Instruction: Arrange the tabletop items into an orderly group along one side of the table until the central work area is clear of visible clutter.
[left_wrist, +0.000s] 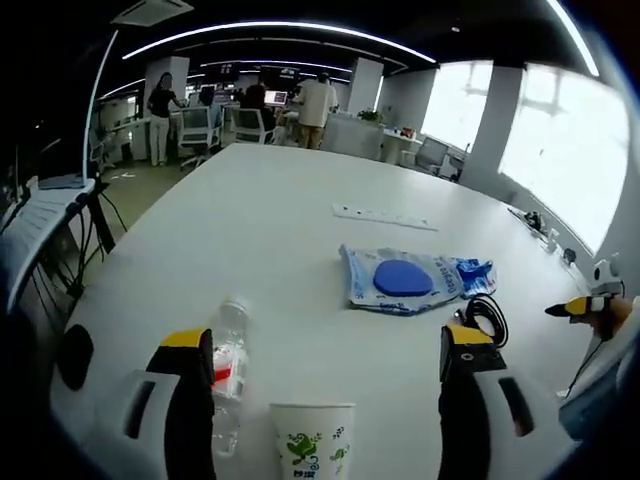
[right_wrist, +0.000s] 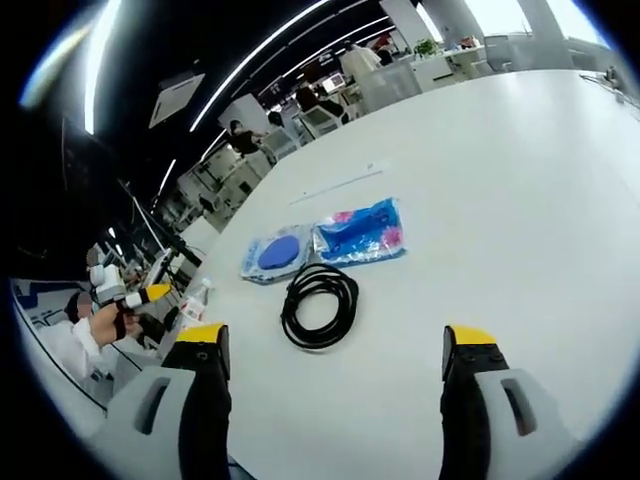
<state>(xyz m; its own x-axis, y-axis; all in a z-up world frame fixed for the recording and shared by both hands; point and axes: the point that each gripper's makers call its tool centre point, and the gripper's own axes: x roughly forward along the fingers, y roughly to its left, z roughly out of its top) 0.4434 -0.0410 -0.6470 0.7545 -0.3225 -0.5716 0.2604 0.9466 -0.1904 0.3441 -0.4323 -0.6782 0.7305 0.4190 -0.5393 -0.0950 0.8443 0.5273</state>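
the left gripper (left_wrist: 327, 352) is hovering wide open over a paper cup (left_wrist: 312, 440); closing gently at mid-height should avoid crushing it. the right gripper (right_wrist: 340, 350) is gaping above a coiled black cable (right_wrist: 319, 305).

Clear plastic bottle (left_wrist: 229, 372), paper cup (left_wrist: 312, 441), matt table (left_wrist: 280, 220).

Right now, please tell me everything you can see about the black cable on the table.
The black cable is thin, looks like rubber or plastic, and is wound into a loose round coil of several loops. It lies flat on the white table, near the blue plastic packets but apart from them. Nothing grips it: it lies ahead of the right gripper, whose jaws stand open. In the left gripper view, part of the coil shows behind a jaw.
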